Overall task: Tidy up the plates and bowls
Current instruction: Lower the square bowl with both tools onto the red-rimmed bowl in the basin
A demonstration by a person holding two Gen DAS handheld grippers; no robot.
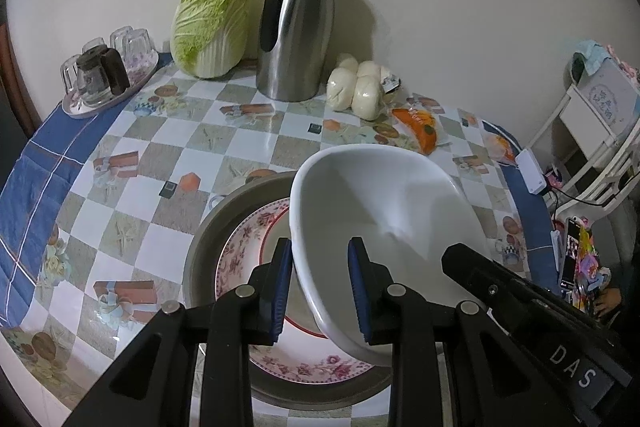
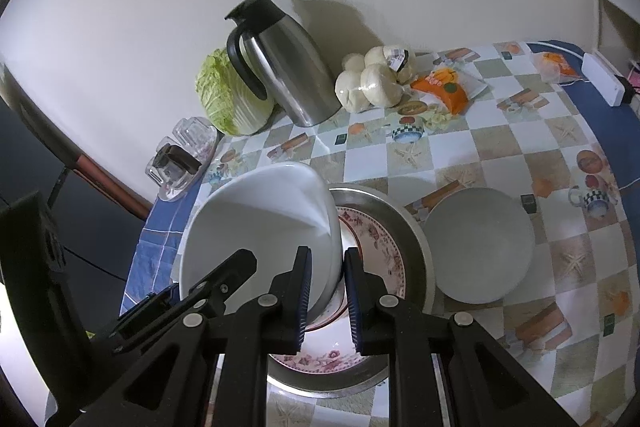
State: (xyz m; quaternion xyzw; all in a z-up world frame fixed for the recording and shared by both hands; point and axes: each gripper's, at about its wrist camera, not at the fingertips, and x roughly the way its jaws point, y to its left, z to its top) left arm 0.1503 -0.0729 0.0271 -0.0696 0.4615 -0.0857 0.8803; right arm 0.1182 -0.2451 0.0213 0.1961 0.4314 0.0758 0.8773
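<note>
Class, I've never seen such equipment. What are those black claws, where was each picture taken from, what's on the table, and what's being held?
A person holds two hand-held grippers, each carrying a camera looking along its jaws. One picture comes from the left gripper, one from the right gripper. Both clamp opposite rims of a white bowl, tilted over a floral plate in a metal pan. On the table: a second bowl, jug, cabbage and buns.

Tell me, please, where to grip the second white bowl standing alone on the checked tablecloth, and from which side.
Grip the rim of the round white bowl, one finger inside and one outside, coming from above. It stands upright and open, with a thin wall, and its near and right sides look free; the steel basin stands close on its left.
</note>
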